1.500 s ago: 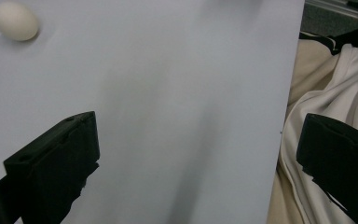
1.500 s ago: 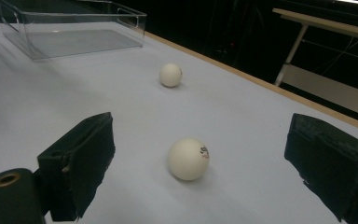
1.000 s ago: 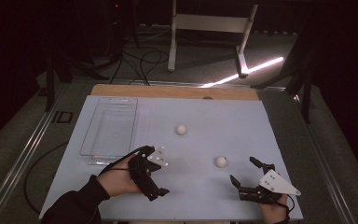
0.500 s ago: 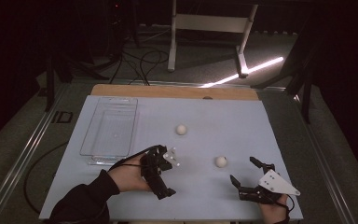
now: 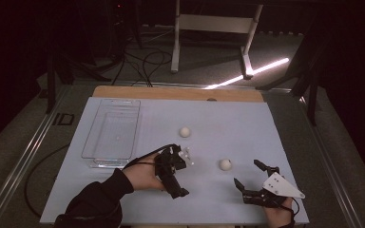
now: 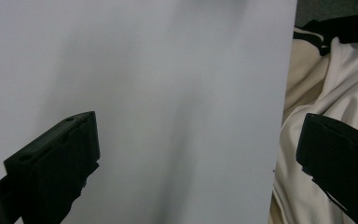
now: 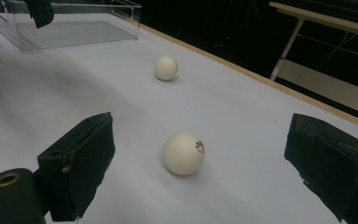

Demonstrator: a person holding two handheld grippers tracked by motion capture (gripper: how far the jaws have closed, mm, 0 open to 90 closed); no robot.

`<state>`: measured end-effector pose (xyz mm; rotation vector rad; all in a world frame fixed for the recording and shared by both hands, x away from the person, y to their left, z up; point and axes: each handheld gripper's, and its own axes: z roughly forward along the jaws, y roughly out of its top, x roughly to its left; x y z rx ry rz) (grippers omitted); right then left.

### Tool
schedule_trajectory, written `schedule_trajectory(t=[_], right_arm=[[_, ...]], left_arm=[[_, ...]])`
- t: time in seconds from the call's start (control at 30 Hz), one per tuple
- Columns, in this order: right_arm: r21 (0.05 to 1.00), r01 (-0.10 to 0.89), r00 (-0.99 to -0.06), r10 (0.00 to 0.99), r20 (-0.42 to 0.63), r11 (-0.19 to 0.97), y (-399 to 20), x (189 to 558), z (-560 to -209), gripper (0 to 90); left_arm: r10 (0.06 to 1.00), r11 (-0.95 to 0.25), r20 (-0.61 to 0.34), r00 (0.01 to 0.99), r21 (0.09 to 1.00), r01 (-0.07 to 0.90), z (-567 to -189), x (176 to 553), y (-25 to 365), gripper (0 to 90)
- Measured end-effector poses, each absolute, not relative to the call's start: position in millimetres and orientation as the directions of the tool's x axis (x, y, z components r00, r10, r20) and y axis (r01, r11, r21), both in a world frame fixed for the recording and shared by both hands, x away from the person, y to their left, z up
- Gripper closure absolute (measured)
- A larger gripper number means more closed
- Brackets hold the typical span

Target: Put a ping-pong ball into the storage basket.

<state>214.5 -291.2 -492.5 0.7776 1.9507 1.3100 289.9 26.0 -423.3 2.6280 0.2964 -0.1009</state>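
Ball (image 7: 183, 153) with a small print lies on the table (image 5: 266, 128), between the wide-open jaws of the right gripper (image 5: 255, 179) and just ahead of them, not touched. A second ball (image 5: 185, 131) rests farther off, near the clear tray (image 5: 110, 135). The left gripper (image 5: 173, 173) is open too, holding nothing, turned toward the table's near edge.

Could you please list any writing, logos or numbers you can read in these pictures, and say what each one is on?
Nearer white ball: a small dark and red printed mark on its side, too small and blurred to read.
Farther white ball: no marking visible.
Clear plastic tray, table sheet, both grippers: no readable text.
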Motion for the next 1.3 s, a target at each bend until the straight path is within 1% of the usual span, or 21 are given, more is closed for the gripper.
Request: schedule_trajectory(t=[0.37,0.77,0.9,1.03,1.07,1.3], right_arm=[[0.941,0.116,-0.607,0.772,-0.186,0.318,-291,215,-492,8.3],[0.941,0.117,-0.605,0.775,-0.185,0.317,-292,215,-492,8.3],[0.942,0.118,-0.602,0.777,-0.184,0.314,-293,215,-492,8.3],[0.944,0.117,-0.597,0.781,-0.182,0.309,-293,214,-491,8.3],[0.944,0.118,-0.596,0.782,-0.182,0.309,-294,214,-491,8.3],[0.945,0.118,-0.594,0.784,-0.179,0.305,-294,214,-491,8.3]], left_arm=[[0.163,-0.84,-0.124,0.979,0.503,0.204,-425,296,3,0.4],[0.173,-0.815,-0.127,0.977,0.539,0.214,-423,308,-14,0.4],[0.161,-0.807,-0.135,0.978,0.552,0.209,-420,310,-21,0.4],[0.166,-0.795,-0.123,0.978,0.57,0.207,-416,313,-27,0.4],[0.161,-0.792,-0.136,0.978,0.573,0.21,-416,314,-28,0.4],[0.152,-0.797,-0.122,0.981,0.572,0.195,-417,321,-44,0.4]])
